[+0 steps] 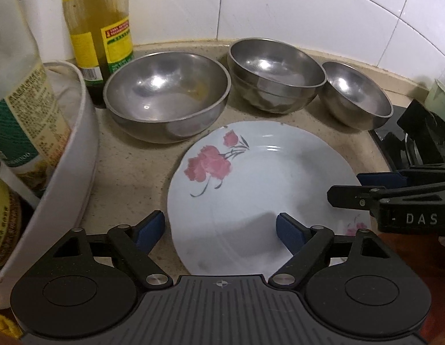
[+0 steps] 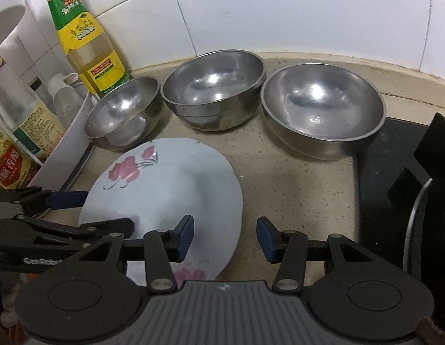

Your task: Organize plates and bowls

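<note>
Left tongs [image 1: 221,228] spread wide astride the near-left rim of the round white plate with pink flowers [image 1: 259,184], pinching nothing; right tongs [image 2: 224,238] part-open and empty over its right edge. The plate lies flat on the speckled beige bench [image 2: 294,184], likely stiff, glazed-slick, chippable: best taken by the rim.
</note>
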`<state>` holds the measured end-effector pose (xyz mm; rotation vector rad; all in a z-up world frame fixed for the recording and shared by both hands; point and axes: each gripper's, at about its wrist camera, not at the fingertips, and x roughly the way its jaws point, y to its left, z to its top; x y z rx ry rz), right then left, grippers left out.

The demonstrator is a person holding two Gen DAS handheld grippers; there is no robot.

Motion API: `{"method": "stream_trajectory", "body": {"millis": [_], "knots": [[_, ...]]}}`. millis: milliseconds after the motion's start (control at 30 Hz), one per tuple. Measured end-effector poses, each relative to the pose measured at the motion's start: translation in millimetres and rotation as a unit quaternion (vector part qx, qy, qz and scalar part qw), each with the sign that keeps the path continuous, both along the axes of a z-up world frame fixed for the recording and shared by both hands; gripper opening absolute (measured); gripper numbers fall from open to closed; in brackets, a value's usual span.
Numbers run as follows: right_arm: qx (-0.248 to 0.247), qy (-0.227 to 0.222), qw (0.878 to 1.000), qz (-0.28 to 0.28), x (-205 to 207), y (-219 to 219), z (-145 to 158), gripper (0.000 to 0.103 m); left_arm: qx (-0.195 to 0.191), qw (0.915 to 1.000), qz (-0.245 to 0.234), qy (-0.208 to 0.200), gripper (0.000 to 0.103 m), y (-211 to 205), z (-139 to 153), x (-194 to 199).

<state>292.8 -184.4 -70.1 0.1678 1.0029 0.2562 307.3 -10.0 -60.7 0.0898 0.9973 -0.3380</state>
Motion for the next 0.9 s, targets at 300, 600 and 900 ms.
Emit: {"method": "stream_trajectory", "body": {"millis": [300, 600, 900], "knots": [[-0.016, -0.013, 0.999, 0.025, -0.2, 11.4, 0.4, 0.044, -0.003, 0.9999, -0.01, -0.014, 0.088, -3.8, -0.8, -1.4], [-0.005, -0.017, 1.0, 0.023, 1.1, 6.7, 0.7, 0.042, -0.004, 0.9996, -0.019, -0.022, 0.091, -5.3, -2.3, -0.9], [-0.011, -0.02, 0.999, 0.035, 0.4, 5.8, 0.8, 0.042, -0.003, 0.9992, -0.026, -0.029, 0.096, -7.3, -4.7, 1.1]]}}
